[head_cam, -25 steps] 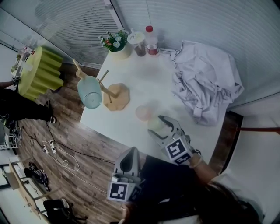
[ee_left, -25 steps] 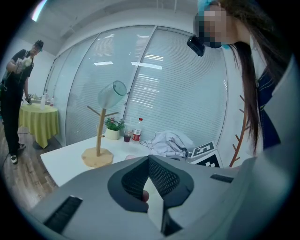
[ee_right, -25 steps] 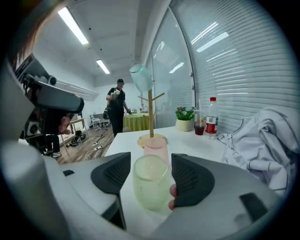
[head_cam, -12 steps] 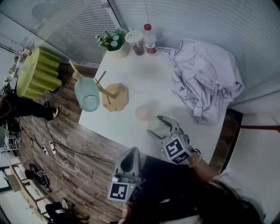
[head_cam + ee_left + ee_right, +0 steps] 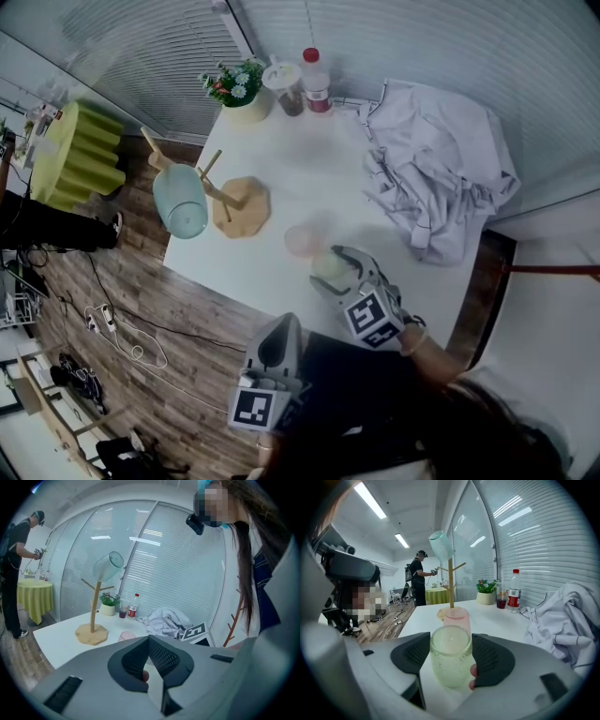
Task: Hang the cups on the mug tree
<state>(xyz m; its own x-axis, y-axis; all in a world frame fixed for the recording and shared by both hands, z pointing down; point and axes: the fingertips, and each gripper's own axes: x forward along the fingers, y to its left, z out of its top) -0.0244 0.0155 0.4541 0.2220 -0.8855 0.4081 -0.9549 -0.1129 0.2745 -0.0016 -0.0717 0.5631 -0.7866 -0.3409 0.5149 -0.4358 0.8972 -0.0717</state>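
White counter (image 5: pixel 319 178) by the blinds: right tongs (image 5: pixel 450 652) grip the green cup (image 5: pixel 450 663) just behind the pink cup (image 5: pixel 456 616) — left tongs (image 5: pixel 148 652) closed, empty. Smooth glass may slip before reaching the mug tree (image 5: pixel 246 208).

A white table (image 5: pixel 309 178) stands in the corner against glass walls (image 5: pixel 422 47) hung with horizontal blinds. The floor (image 5: pixel 112 272) is dark wood plank, with white cables (image 5: pixel 122 328) trailing across it. Further off, a round table (image 5: pixel 80 155) wears a yellow-green cloth, and a person in black (image 5: pixel 417 576) stands beside it. 2 strip lights (image 5: pixel 370 501) glow overhead.
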